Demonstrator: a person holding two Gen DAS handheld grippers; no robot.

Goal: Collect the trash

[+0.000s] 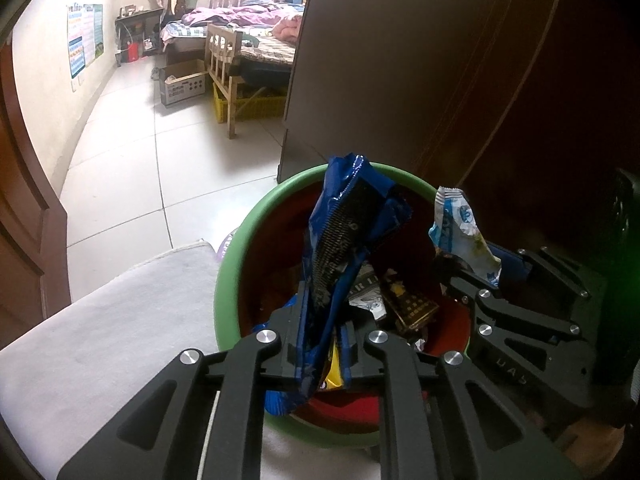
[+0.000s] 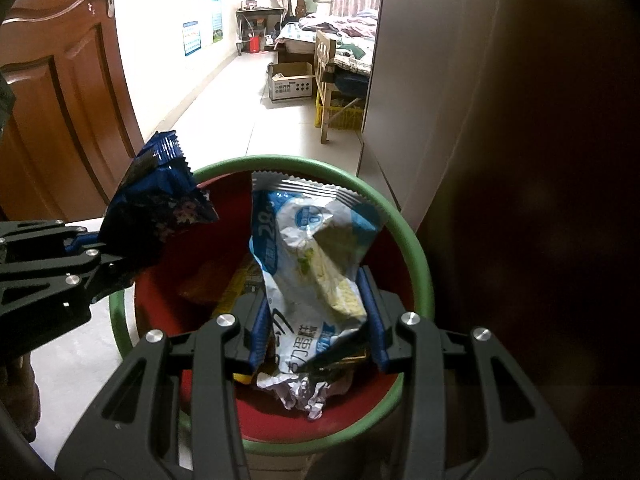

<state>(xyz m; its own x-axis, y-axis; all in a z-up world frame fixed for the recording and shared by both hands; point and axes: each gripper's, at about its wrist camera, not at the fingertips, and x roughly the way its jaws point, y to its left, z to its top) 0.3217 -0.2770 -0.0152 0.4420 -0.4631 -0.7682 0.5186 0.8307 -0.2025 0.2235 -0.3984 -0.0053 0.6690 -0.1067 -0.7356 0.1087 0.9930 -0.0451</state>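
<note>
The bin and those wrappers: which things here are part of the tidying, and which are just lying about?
Part of the job:
dark blue wrapper in left tongs
white-blue wrapper in right tongs
bin with trash inside

Just lying about:
cardboard box
bed
yellow crate
door

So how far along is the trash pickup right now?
Done: several wrappers already lie inside the green-rimmed bin. In hand: the left gripper has a dark blue wrapper between its fingers, the right gripper grips a white and light blue wrapper, both over the bin. Left: dropping both in.
</note>
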